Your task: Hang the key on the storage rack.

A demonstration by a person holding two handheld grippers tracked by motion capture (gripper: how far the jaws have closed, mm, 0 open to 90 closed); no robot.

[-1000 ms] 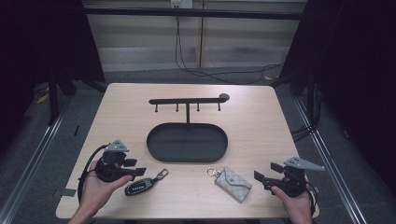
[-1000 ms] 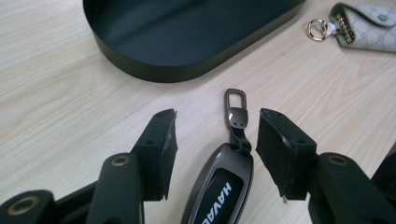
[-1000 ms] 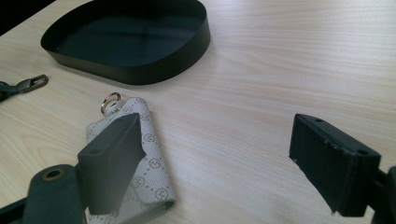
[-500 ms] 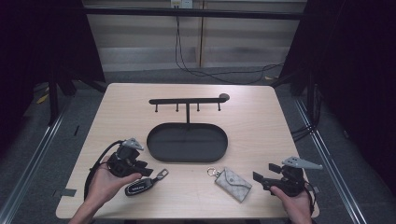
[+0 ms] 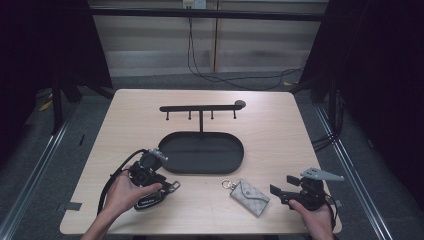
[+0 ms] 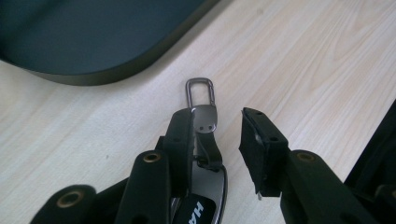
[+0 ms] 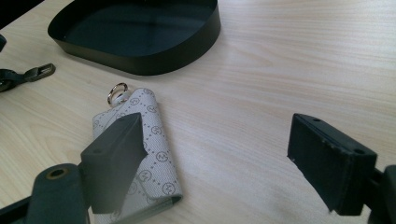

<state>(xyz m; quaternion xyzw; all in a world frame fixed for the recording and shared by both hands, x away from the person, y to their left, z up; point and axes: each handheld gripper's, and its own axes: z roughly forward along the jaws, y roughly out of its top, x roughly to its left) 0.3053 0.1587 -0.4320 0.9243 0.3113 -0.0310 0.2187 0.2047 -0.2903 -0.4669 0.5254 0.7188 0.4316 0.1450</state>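
A black car key fob point(image 5: 149, 200) with a strap and metal clasp point(image 6: 201, 93) lies on the wooden table, in front of the tray's left end. My left gripper point(image 5: 166, 183) point(image 6: 217, 135) reaches over it. Its jaws have just been closing and stand narrow around the strap point(image 6: 206, 128). The left pad touches the strap, and a gap remains at the right pad. A grey patterned key pouch point(image 5: 251, 196) point(image 7: 159, 140) with a ring lies to the right of the fob. My right gripper point(image 5: 282, 184) point(image 7: 215, 154) stands open just right of it, its jaws a touch narrower than a second ago, nothing between them.
A black oval tray point(image 5: 200, 170) point(image 7: 154, 60) sits mid-table. A black hook rack point(image 5: 201, 107) rises behind it. The table's front edge runs close below both hands. The fob's clasp end point(image 7: 39, 71) shows at the left of the right gripper view.
My left hand has moved right and slightly forward onto the key fob, and its jaws have narrowed around the strap. The right hand has stayed in place.
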